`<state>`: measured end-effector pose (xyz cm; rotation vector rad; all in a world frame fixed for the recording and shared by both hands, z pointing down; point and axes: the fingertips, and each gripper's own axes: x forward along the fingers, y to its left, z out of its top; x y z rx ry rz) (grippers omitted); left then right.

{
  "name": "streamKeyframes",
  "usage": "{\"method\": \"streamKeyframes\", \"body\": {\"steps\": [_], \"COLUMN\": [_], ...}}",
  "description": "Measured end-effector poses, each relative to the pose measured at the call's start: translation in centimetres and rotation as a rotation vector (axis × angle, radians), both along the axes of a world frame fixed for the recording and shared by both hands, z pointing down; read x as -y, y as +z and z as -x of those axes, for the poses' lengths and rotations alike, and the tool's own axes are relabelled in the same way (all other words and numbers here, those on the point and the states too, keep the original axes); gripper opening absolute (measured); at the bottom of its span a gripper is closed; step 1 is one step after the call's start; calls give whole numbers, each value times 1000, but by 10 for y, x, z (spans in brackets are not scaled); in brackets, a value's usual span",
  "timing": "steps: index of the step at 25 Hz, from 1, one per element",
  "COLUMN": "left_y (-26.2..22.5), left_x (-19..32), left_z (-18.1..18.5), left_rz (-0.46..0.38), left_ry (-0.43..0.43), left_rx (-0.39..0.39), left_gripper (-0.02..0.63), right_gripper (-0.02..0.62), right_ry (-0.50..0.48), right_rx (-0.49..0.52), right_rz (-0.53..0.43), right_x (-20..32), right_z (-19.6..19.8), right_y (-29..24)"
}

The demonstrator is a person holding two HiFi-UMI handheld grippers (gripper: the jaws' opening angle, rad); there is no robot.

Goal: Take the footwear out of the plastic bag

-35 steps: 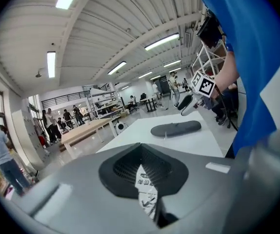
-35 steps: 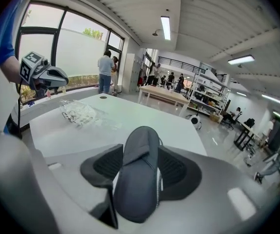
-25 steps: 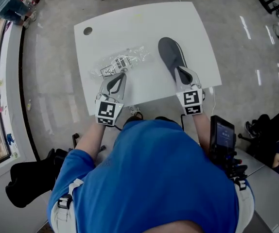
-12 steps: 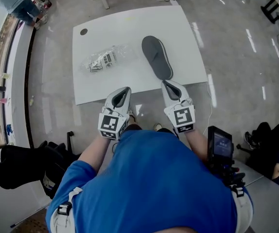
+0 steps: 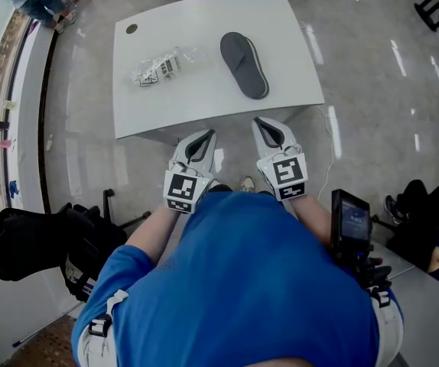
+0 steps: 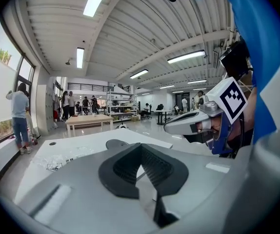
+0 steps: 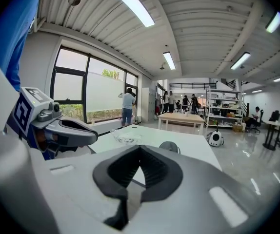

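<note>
A grey slipper [image 5: 245,63] lies on its own on the white table [image 5: 204,98], right of the middle. Left of it lies the crumpled clear plastic bag [image 5: 162,65] with a printed label, flat and apart from the slipper. My left gripper [image 5: 206,135] and right gripper [image 5: 259,122] hang side by side off the table's near edge, close to my body. Both are shut with nothing between the jaws. The left gripper view shows the shut jaws [image 6: 140,147], with the slipper [image 6: 115,143] and bag [image 6: 57,162] beyond them. The right gripper view looks past its shut jaws [image 7: 140,150] at the slipper [image 7: 169,146].
A round cable hole [image 5: 131,29] sits in the table's far left corner. A black bag [image 5: 43,243] lies on the floor to my left, and a dark device [image 5: 349,220] stands at my right. People stand by the windows and at far tables [image 7: 181,117].
Both grippers have drawn back from the table toward my body, the left off the bag and the right off the slipper's heel. Slipper and bag stay lying on the table.
</note>
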<state>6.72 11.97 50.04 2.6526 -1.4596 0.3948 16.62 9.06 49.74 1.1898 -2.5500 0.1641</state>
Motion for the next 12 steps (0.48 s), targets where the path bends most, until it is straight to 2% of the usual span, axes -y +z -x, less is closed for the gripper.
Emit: {"method": "streamKeyframes", "body": {"steps": [12], "left_y": [-6], "left_x": [16], "left_z": [5], "left_rz": [21], "left_ry": [24], "left_rx": [-16], "left_gripper": [6], "right_gripper": [3], "right_ry": [21], "right_rx": [-18], "right_rz": [25], "right_x": [9], "right_z": [8], "right_y": [-6]}}
